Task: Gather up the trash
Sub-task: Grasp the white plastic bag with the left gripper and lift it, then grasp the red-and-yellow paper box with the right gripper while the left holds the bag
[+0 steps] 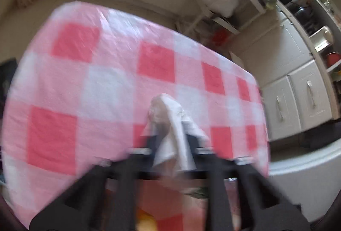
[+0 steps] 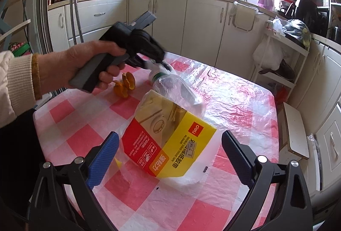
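- Right hand-held gripper is hovering with jaws wide, nothing pinched, over the yellow-and-red box on the checked tabletop.
- Left hand-held gripper is clamping a white crumpled tissue.
- Farther off, orange peel is lying beside a plastic bottle.

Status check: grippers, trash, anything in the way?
Left gripper shut on white tissue. Right gripper open, empty. Bagged tape box, bottle, orange peel on table. Nothing blocking.

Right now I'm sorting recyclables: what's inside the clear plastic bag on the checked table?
Inside the clear plastic bag lie a yellow-and-red cardboard box and a crushed clear plastic bottle; anything beneath the box is hidden.
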`<state>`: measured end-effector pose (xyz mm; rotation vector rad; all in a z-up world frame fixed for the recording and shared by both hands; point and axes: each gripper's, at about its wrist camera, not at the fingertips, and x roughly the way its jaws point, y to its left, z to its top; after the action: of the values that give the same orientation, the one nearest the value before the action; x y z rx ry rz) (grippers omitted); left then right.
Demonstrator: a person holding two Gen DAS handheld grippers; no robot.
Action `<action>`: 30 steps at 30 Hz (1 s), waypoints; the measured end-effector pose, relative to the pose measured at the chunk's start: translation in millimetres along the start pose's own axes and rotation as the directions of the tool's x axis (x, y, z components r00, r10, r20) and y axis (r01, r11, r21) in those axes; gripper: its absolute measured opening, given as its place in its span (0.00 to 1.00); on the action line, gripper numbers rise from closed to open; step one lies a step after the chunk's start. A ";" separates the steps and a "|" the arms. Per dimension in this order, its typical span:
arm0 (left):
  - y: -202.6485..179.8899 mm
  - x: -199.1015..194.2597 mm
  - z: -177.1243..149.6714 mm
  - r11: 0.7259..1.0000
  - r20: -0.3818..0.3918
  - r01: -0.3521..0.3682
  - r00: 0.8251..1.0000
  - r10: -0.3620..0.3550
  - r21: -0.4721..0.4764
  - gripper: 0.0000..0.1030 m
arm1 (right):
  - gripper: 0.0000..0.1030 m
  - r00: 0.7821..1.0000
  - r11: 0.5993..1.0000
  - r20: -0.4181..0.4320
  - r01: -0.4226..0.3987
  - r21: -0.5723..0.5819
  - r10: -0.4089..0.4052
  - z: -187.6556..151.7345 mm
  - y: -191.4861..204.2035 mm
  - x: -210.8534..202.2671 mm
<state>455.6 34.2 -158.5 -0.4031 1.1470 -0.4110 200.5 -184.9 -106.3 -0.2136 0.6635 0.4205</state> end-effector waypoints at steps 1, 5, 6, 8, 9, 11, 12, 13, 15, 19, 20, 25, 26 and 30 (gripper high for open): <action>-2.6 -3.8 -5.4 0.999 0.008 -0.008 1.000 0.007 0.034 0.05 | 0.90 1.000 1.000 0.002 -0.003 -0.001 0.003 0.4 0.2 -0.4; 2.9 -35.4 -36.3 0.997 0.047 0.053 0.997 -0.056 0.057 0.04 | 0.90 1.000 1.000 0.007 -0.009 -0.012 0.009 -0.2 3.6 -3.7; 5.9 -42.0 -41.4 0.996 0.059 0.069 0.996 -0.072 0.051 0.04 | 0.90 1.000 1.000 0.008 -0.010 -0.015 0.010 -0.5 4.6 -4.5; 17.1 -65.3 -60.4 0.992 0.110 0.117 0.987 -0.121 0.036 0.04 | 0.90 1.000 1.000 0.009 -0.010 -0.019 0.010 -1.4 6.4 -6.3; 22.3 -77.8 -70.0 0.991 0.138 0.131 0.981 -0.134 0.030 0.04 | 0.90 1.000 1.000 0.009 -0.010 -0.021 0.010 -2.1 6.9 -7.0; 30.1 -97.1 -86.4 0.985 0.182 0.172 0.968 -0.174 0.024 0.04 | 0.90 1.000 1.000 0.005 -0.008 -0.025 0.008 -3.7 8.3 -7.7; 32.9 -105.8 -92.8 0.983 0.200 0.181 0.963 -0.183 0.026 0.04 | 0.90 1.000 1.000 0.001 -0.008 -0.027 0.008 -4.1 8.9 -7.2; 36.4 -116.7 -103.5 0.978 0.221 0.205 0.953 -0.206 0.030 0.04 | 0.90 1.000 1.000 -0.006 -0.008 -0.030 0.008 -5.3 9.8 -6.4; 39.0 -130.0 -118.6 0.970 0.239 0.239 0.941 -0.241 0.037 0.04 | 0.90 1.000 0.999 -0.022 -0.007 -0.038 0.007 -7.3 11.4 -4.2; 49.4 -139.2 -155.2 0.969 0.224 0.242 0.943 -0.245 0.038 0.04 | 0.90 0.999 0.998 -0.046 -0.004 -0.062 0.001 -12.3 15.5 -1.1; 54.2 -137.4 -162.9 0.969 0.221 0.247 0.944 -0.246 0.026 0.04 | 0.90 0.999 0.998 -0.054 -0.003 -0.063 0.000 -13.8 15.6 0.6; 67.0 -128.7 -180.8 0.972 0.226 0.235 0.947 -0.228 -0.002 0.04 | 0.90 0.992 0.998 -0.124 0.012 -0.054 -0.019 -22.5 9.8 14.0; 64.1 -127.6 -182.6 0.973 0.228 0.232 0.946 -0.228 0.009 0.04 | 0.90 0.991 0.999 -0.134 0.015 -0.050 -0.022 -23.4 8.2 16.3; 62.3 -125.5 -185.1 0.972 0.219 0.235 0.947 -0.235 0.026 0.04 | 0.92 0.984 1.000 -0.174 0.024 -0.015 -0.026 -25.3 -0.7 26.3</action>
<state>245.8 133.4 -157.6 -0.5752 0.8849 -0.5600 205.5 -185.5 -142.5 -0.2728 0.8291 0.3849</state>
